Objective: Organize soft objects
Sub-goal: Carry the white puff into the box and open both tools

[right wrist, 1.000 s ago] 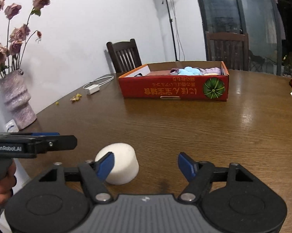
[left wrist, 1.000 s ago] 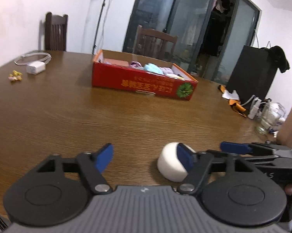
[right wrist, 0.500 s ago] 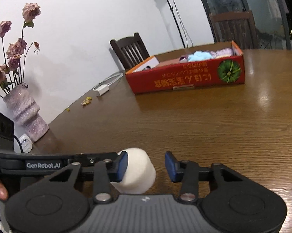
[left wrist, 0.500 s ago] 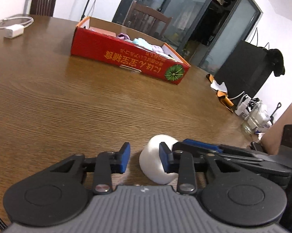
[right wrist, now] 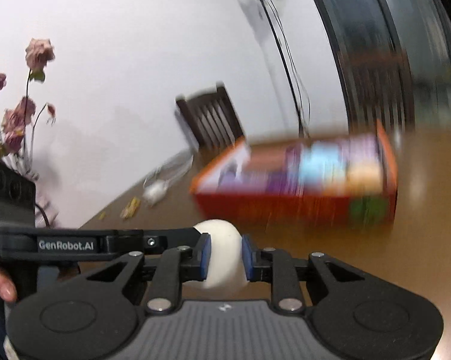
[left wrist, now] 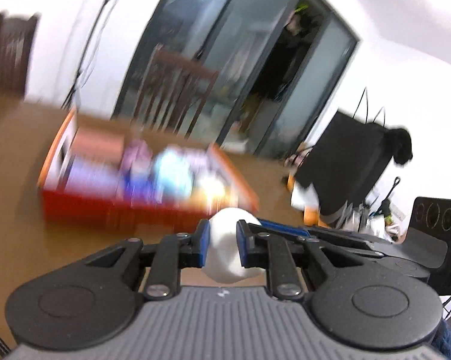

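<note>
The left gripper [left wrist: 222, 247] and the right gripper [right wrist: 224, 258] both have their blue pads pressed into the same white foam cylinder [left wrist: 225, 246], which bulges between each pair at the lower centre of either wrist view, and both pairs of jaws are closing on it. In each view the other gripper's black body reaches in from the side to the cylinder. Beyond, blurred in the middle of both frames, an open red box [right wrist: 297, 207] of pastel soft items sits on the brown wooden table [left wrist: 21, 204].
</note>
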Available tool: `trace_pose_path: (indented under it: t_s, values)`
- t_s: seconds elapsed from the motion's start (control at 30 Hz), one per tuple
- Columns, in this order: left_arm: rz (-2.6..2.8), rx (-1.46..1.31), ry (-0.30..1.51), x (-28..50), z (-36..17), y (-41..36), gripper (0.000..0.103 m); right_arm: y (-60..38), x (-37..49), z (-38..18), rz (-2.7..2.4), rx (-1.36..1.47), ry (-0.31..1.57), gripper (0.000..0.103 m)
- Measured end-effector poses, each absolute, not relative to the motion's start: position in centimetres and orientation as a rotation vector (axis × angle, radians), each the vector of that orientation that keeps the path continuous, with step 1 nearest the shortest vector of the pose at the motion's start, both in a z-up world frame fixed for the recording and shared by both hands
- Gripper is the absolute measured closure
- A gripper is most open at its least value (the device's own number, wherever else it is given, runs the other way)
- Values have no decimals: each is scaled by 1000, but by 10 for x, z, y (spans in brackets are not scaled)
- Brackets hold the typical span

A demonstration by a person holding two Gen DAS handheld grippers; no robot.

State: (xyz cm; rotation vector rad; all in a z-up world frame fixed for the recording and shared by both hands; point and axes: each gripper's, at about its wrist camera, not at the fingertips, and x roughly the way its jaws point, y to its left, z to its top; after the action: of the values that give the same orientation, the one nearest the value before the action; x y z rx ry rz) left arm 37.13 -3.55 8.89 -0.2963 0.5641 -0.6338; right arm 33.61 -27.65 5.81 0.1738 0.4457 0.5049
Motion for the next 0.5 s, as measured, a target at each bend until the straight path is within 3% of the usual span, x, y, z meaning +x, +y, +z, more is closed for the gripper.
trace_pose_path:
  t_s: [0.23,0.5]
  values:
    - [-622,-327,581,546,109,-58,84,-287,504,95,424,158,429,82]
    - [-495,-255,761,673,48,-88,83,-299,656,32,369,266,710,82]
